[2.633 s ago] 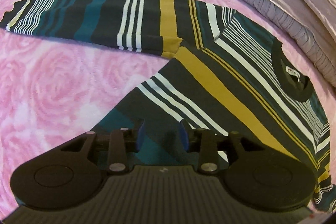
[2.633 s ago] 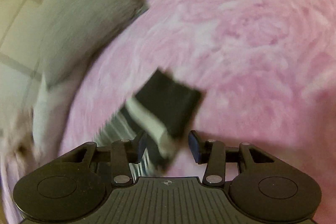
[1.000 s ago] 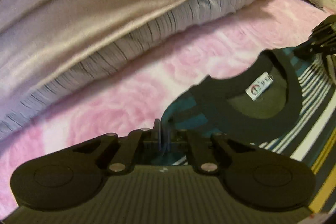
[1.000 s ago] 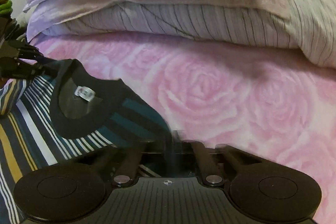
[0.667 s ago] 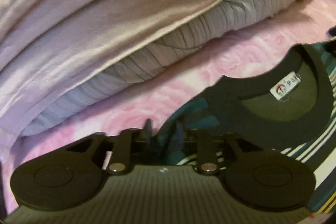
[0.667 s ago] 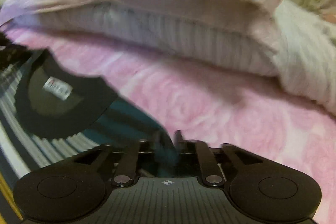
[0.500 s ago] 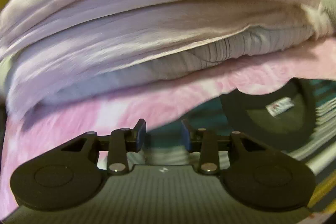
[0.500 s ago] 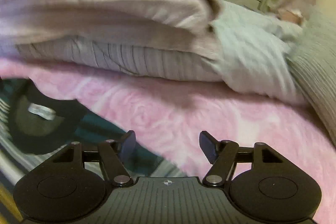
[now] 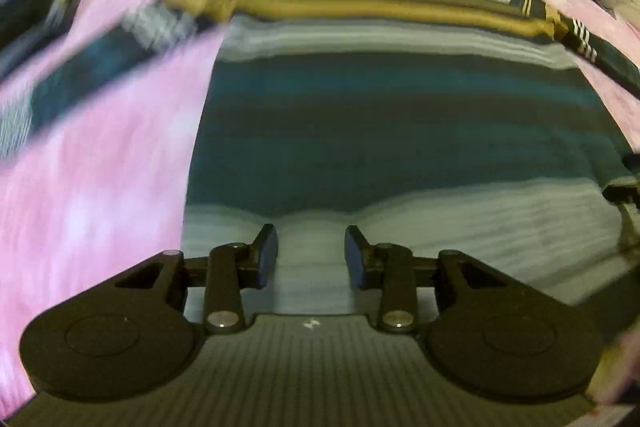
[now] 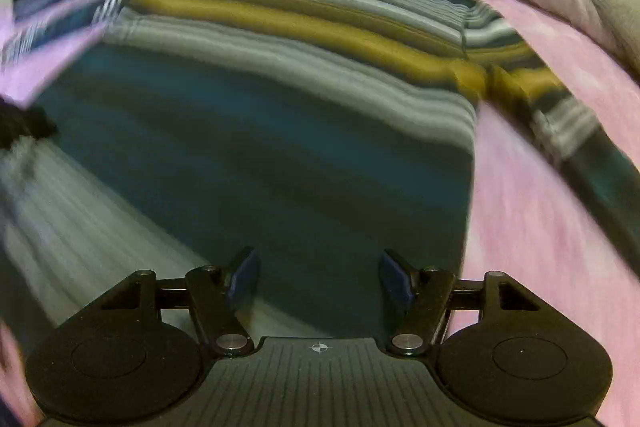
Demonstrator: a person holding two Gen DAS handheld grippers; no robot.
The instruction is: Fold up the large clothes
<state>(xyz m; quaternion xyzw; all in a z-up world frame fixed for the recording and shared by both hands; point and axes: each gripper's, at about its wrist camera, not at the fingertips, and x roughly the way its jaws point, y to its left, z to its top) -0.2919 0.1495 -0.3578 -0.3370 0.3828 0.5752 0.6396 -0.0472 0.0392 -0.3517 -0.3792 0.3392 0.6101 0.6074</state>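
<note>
left gripper [image 9: 311,253]: jaws apart, empty — over the sweater's pale stripes
right gripper [image 10: 318,277]: wider apart, empty
sweater [image 10: 280,131]: knit, striped teal, mustard, grey — flat on pink rose-print bedspread [image 10: 540,227]

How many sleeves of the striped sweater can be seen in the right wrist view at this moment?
2. One sleeve stretches out to the right of the striped sweater; the other sleeve runs off to the upper left, blurred. Both lie on the pink bedspread.
</note>
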